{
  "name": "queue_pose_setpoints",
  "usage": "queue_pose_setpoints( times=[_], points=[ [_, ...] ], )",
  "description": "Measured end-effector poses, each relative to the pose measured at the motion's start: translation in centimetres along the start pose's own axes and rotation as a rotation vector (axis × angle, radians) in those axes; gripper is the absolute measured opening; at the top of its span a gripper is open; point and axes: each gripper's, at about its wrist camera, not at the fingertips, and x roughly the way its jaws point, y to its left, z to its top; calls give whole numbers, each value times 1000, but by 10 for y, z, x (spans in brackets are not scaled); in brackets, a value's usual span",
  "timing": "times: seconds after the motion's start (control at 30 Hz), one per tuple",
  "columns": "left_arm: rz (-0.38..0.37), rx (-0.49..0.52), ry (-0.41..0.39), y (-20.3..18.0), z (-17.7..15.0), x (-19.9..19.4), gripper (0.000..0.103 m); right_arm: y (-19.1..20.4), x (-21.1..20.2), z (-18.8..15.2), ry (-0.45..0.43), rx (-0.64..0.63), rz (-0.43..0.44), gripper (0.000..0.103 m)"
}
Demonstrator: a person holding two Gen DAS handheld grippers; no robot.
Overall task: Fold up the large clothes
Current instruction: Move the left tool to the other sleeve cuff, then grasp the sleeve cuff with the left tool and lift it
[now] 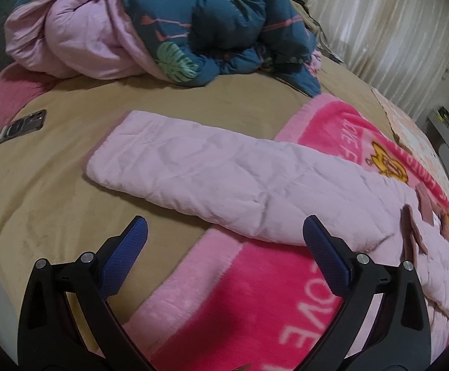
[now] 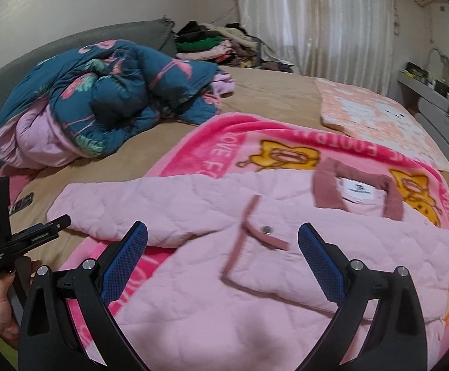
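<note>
A pale pink quilted jacket (image 2: 212, 278) lies face up on a bright pink printed blanket (image 2: 218, 145) on the bed. Its sleeve (image 1: 212, 173) stretches out to the left over the tan sheet. The darker pink collar (image 2: 357, 185) and a snap pocket flap (image 2: 264, 232) show in the right wrist view. My left gripper (image 1: 224, 232) is open and empty, just in front of the sleeve's near edge. My right gripper (image 2: 222, 238) is open and empty above the jacket's front. The left gripper also shows in the right wrist view (image 2: 32, 238), at the far left.
A bunched teal and pink duvet (image 1: 162, 24) fills the back left of the bed. A phone (image 1: 20, 126) lies on the tan sheet (image 1: 69, 191) at left. A peach patterned cloth (image 2: 379, 117) lies at right. Piled clothes (image 2: 218, 43) and curtains (image 2: 317, 15) stand behind.
</note>
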Motion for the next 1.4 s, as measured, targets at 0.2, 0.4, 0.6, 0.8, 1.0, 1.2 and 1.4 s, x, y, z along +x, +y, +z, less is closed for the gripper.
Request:
queue_pose_setpoints(
  times=[0.2, 0.4, 0.6, 0.8, 1.0, 1.2, 1.4],
  points=[
    [12, -60, 19, 22, 2, 10, 94, 37, 21, 4, 17, -83, 36, 97],
    [9, -145, 57, 47, 4, 27, 94, 70, 48, 0, 56, -156, 55, 97],
    [-50, -265, 109, 71, 6, 53, 94, 96, 76, -10, 103, -202, 89, 97],
    [-91, -401, 137, 90, 6, 84, 94, 107, 94, -18, 118, -198, 111, 97],
    [-102, -452, 90, 94, 9, 100, 94, 98, 102, -27, 131, -152, 105, 97],
    [-84, -482, 64, 99, 19, 116, 51, 65, 94, -35, 129, -115, 57, 97],
    [-153, -425, -79, 83, 34, 75, 12, 21, 76, -41, 126, 36, 35, 97]
  ],
)
